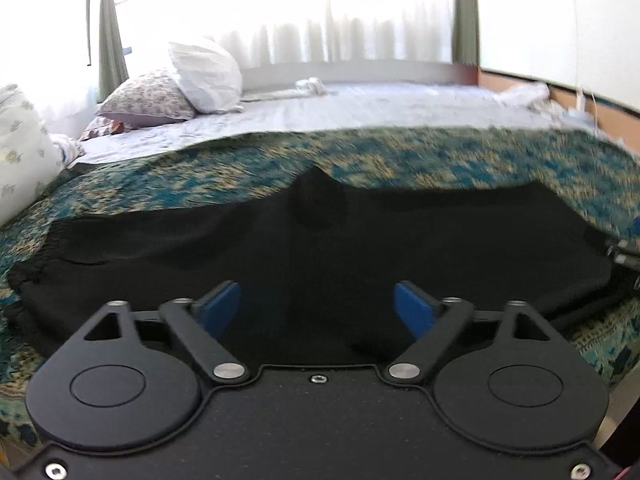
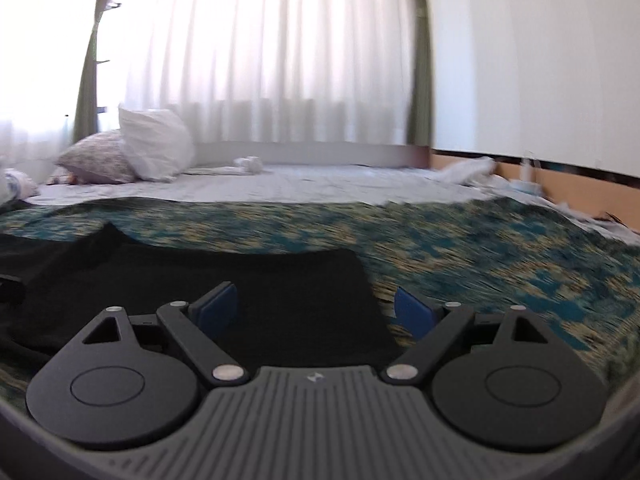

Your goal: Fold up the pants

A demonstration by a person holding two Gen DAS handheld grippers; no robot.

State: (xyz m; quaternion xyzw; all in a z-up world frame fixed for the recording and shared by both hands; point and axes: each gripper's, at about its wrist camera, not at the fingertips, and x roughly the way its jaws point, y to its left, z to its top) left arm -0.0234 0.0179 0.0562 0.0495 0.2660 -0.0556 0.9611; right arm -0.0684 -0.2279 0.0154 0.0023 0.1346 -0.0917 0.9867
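Black pants lie spread across a teal and beige patterned bedspread, with a raised fold at the far edge. My left gripper is open and empty, just above the near part of the pants. In the right wrist view the pants fill the left and middle, and their right end lies between my fingers. My right gripper is open and empty over that right end, its right finger over the bedspread. The other gripper shows at the right edge of the left wrist view.
Beyond the bedspread is a pale sheet with a white pillow and a floral pillow at the far left. Small white cloths lie near the curtained window. A wooden bed frame runs along the right wall.
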